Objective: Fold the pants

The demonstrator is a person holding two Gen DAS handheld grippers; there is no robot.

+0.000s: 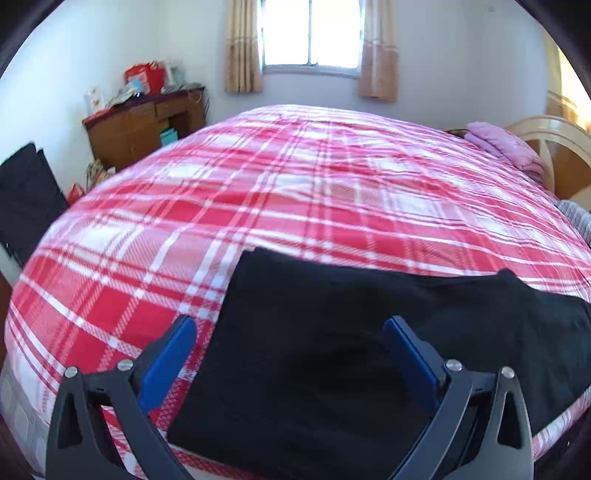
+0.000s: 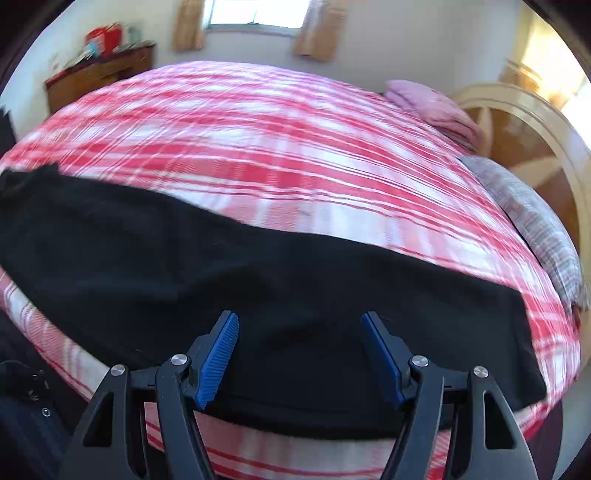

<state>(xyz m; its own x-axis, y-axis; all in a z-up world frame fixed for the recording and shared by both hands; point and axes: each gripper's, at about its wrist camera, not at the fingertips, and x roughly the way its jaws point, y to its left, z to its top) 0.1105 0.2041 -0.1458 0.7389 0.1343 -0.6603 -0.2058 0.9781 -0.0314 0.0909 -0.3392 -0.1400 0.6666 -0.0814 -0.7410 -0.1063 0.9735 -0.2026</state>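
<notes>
So both sets of blue-padded fingers are spread wide with nothing pinched in them; the left gripper (image 1: 290, 326) tilts down over the left end of the black pants (image 1: 332, 350), its left pad over the plaid bedspread (image 1: 295, 177) and its right pad over the dark cloth; the right gripper (image 2: 299, 321) also points down, both pads over the pants near the front edge of the bed; can't tell if either is touching the fabric. The pants lie flat in a long dark band along the near edge of the bed, looks like they're folded lengthwise, the left end squared off; hardly any detail shows in the black. The left view is sharper and shows a wooden desk (image 1: 144, 125) piled with stuff, a window (image 1: 312, 33) and a pink pillow (image 1: 506, 147); the right view is blurry but shows the pants' right end and a grey blanket (image 2: 535, 221) by the headboard (image 2: 517, 110).
</notes>
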